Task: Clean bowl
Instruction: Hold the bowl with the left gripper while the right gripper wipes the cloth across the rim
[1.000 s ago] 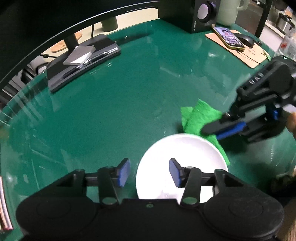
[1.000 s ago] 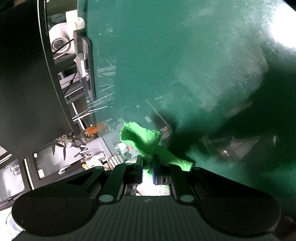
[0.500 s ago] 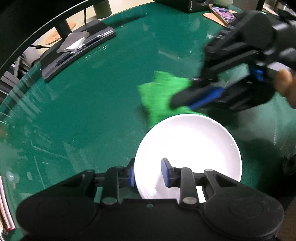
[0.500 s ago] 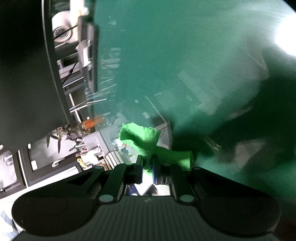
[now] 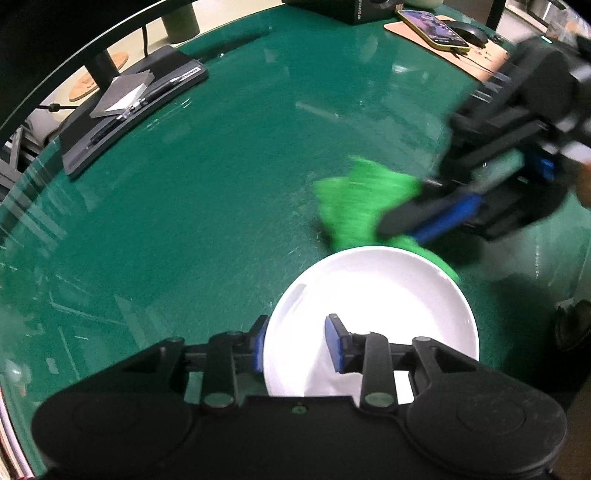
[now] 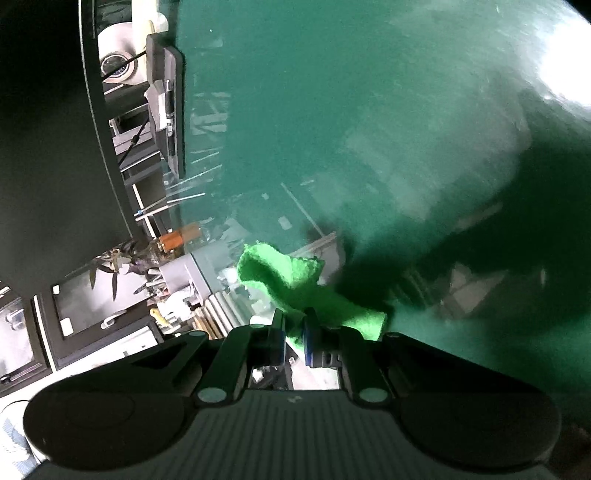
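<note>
A white bowl (image 5: 388, 295) sits low in the left wrist view on the green table (image 5: 221, 184). My left gripper (image 5: 295, 343) straddles its near-left rim, one pad outside and one against the inner wall; the jaws are opening slightly but still hold the rim. My right gripper (image 5: 391, 229) comes in from the right, blurred, just beyond the bowl's far rim, shut on a bright green cloth (image 5: 354, 199). In the right wrist view the cloth (image 6: 284, 273) bunches out ahead of the right gripper (image 6: 293, 332). The bowl does not show in that view.
A black tray with a notebook and pens (image 5: 133, 103) lies at the far left. A phone (image 5: 432, 26) and a mouse (image 5: 469, 31) rest on a tan mat at the far right. A dark speaker (image 5: 365, 11) stands at the back edge.
My left jaws went from wide open to closed over the bowl's rim. The right gripper lifted the cloth off the table beside the bowl and swung it around above the far rim.
</note>
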